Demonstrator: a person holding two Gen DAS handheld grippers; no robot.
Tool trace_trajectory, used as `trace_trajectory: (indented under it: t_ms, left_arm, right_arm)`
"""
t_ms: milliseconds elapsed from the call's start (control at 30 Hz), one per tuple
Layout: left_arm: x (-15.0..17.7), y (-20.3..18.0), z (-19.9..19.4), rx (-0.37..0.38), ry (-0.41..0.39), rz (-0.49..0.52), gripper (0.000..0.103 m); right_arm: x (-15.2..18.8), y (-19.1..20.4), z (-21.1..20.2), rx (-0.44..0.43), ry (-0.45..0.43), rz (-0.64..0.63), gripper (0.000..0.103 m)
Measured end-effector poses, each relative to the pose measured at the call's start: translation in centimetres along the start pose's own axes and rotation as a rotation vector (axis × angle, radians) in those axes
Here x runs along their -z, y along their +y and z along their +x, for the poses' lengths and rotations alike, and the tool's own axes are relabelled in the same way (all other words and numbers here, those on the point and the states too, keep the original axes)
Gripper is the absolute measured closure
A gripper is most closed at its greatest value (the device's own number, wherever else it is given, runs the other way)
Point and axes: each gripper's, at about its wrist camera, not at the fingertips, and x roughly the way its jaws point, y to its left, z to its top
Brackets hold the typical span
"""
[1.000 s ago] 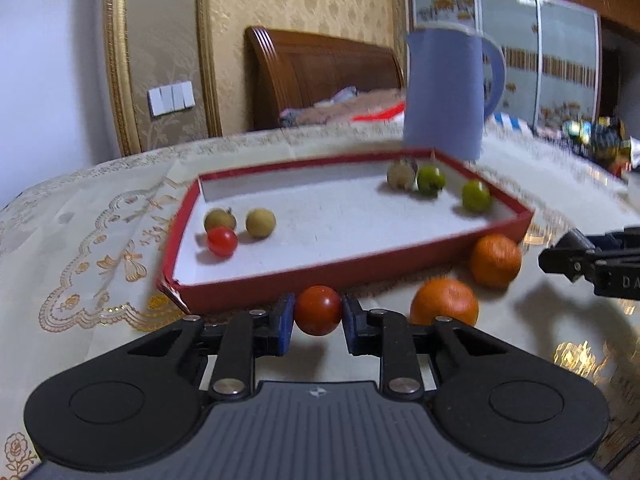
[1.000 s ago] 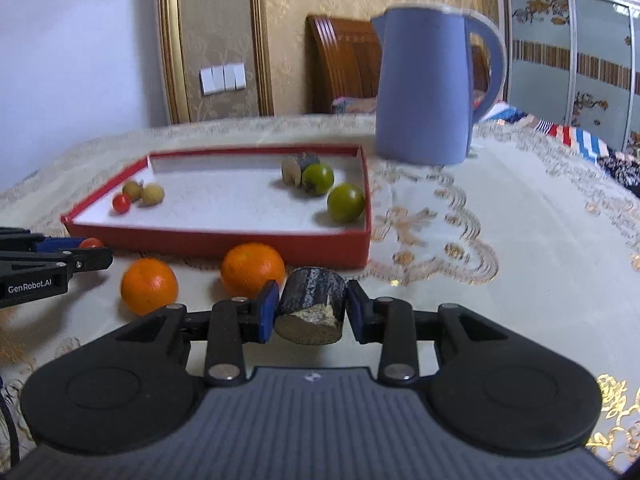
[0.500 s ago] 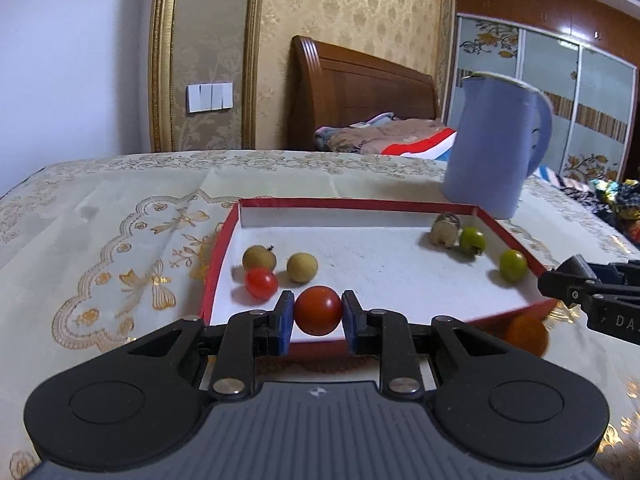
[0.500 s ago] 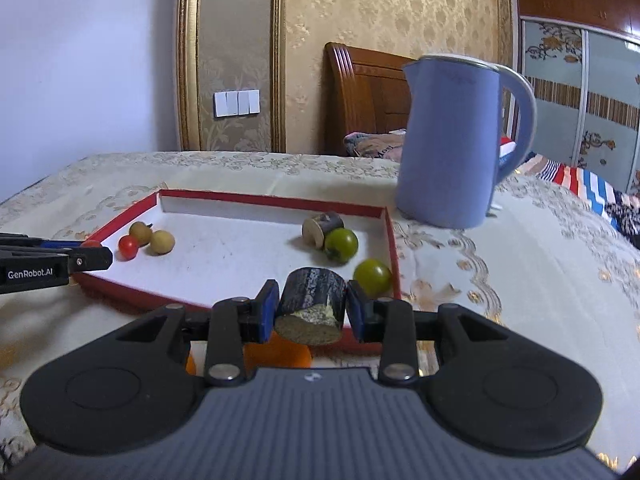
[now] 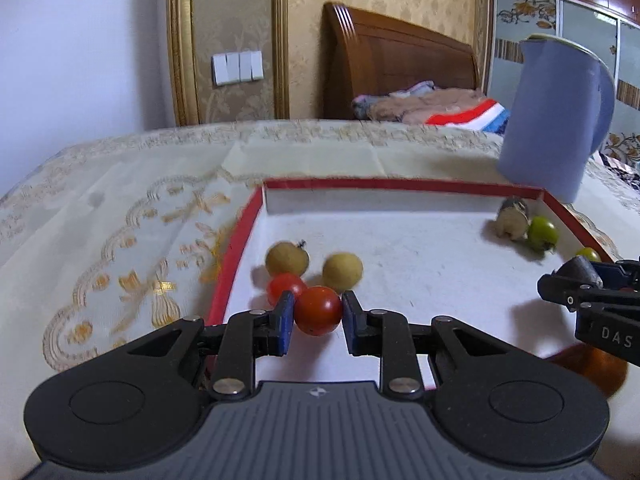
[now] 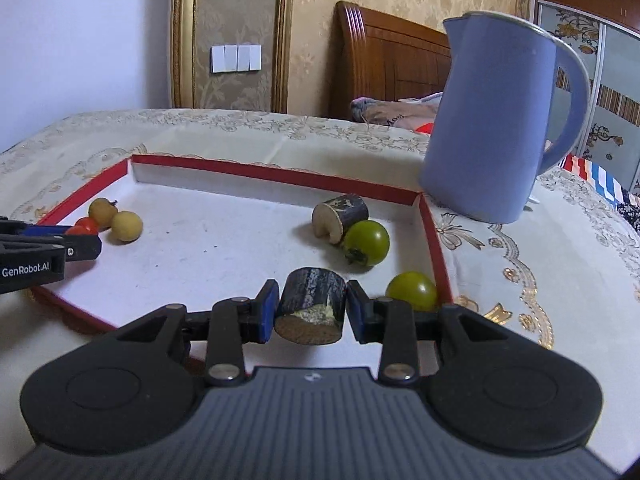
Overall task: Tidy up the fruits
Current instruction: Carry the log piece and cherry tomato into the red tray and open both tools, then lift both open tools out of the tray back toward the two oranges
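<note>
My left gripper (image 5: 318, 312) is shut on a red cherry tomato (image 5: 319, 310) and holds it over the left front part of the red-rimmed white tray (image 5: 400, 186). Just beyond it lie another red tomato (image 5: 282, 285) and two yellow-brown longans (image 5: 287, 258). My right gripper (image 6: 312, 308) is shut on a dark sugarcane piece (image 6: 311, 306) over the tray's right front part (image 6: 276, 174). A second sugarcane piece (image 6: 340, 216) and two green tomatoes (image 6: 367, 242) lie near the tray's right wall.
A blue kettle (image 6: 496, 120) stands on the embroidered tablecloth behind the tray's right corner. An orange (image 5: 596, 364) lies outside the tray's front right, partly hidden by the right gripper in the left wrist view. A bed headboard and a wardrobe stand behind the table.
Both grippers have risen and moved forward from in front of the tray to over it, still holding their items. The oranges have dropped out of the right wrist view.
</note>
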Motion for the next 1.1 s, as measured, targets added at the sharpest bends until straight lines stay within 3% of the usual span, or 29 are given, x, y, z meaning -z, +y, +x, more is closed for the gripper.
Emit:
trace_trajectory:
  t_ms: [667,733,833,933,1100]
  left_arm:
    - [0.4,-1.6,0.4,0.024,-0.015,0.041,0.076]
    - [0.5,-1.6,0.4,0.034,-0.02,0.046,0.066]
    - [0.7,-2.0,0.5,0.017,-0.026,0.073,0.022]
    - [0.8,-1.7,0.4,-0.009,-0.043,0.065,0.022]
    - [0.8,-0.9,0.6,-0.006,-0.017,0.024,0.021]
  right_arm:
    - [-0.6,-0.9,2.8,0.041,0.025,0.062,0.068]
    - [-0.6,-0.9,2.7,0.03,0.025,0.067,0.061]
    - [-0.4,-0.8,2.6,0.013,0.024,0.069,0.049]
    - [-0.3,-0.7,2.2,0.003,0.006,0.072,0.035]
    - [-0.1,-0.4,1.2,-0.013,-0.035,0.065,0.026]
